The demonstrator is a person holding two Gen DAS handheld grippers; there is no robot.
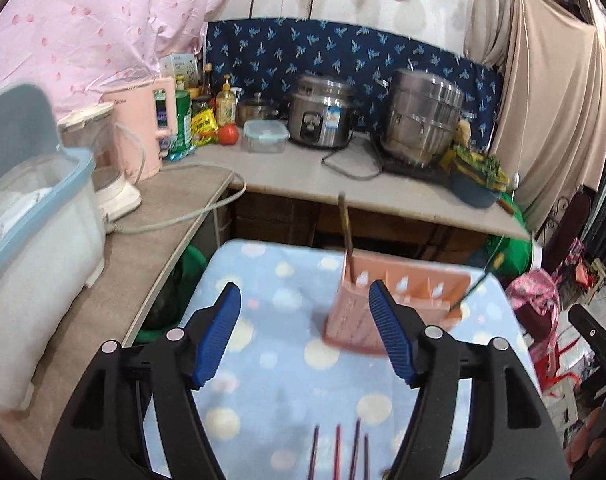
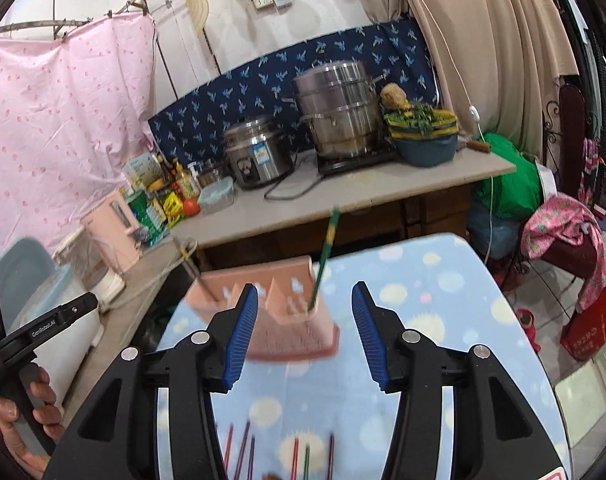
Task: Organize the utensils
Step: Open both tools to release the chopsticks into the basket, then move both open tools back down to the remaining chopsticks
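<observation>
**Two open grippers over the spotty bench**

The left gripper (image 1: pixel 305 332) has its blue pads wide apart, and nothing is between them. The right gripper (image 2: pixel 305 334) is apart too, and it holds nothing.

Under both grippers is the bench (image 1: pixel 271 392), covered in a blue cloth with pale dots. At 6 o'clock from each gripper, close to the camera, some thin chopsticks (image 1: pixel 339 454) lie flat on the cloth. Most look dark red, and one is green.

At 12 o'clock, a little further out, stands the pink holder (image 1: pixel 399 300). It has several slots. A brown chopstick (image 1: pixel 347 236) stands up in its left end slot. A green chopstick (image 2: pixel 323 260) leans in its right end slot.

Past the holder is a long counter (image 1: pixel 303 176). On it are a silver cooker (image 1: pixel 323 114), a big steel pot (image 1: pixel 423 116), a pink kettle (image 1: pixel 143 128) and a red tomato (image 1: pixel 227 134).

At 8 o'clock in the right view, a hand (image 2: pixel 27 412) grips a black handle.
</observation>
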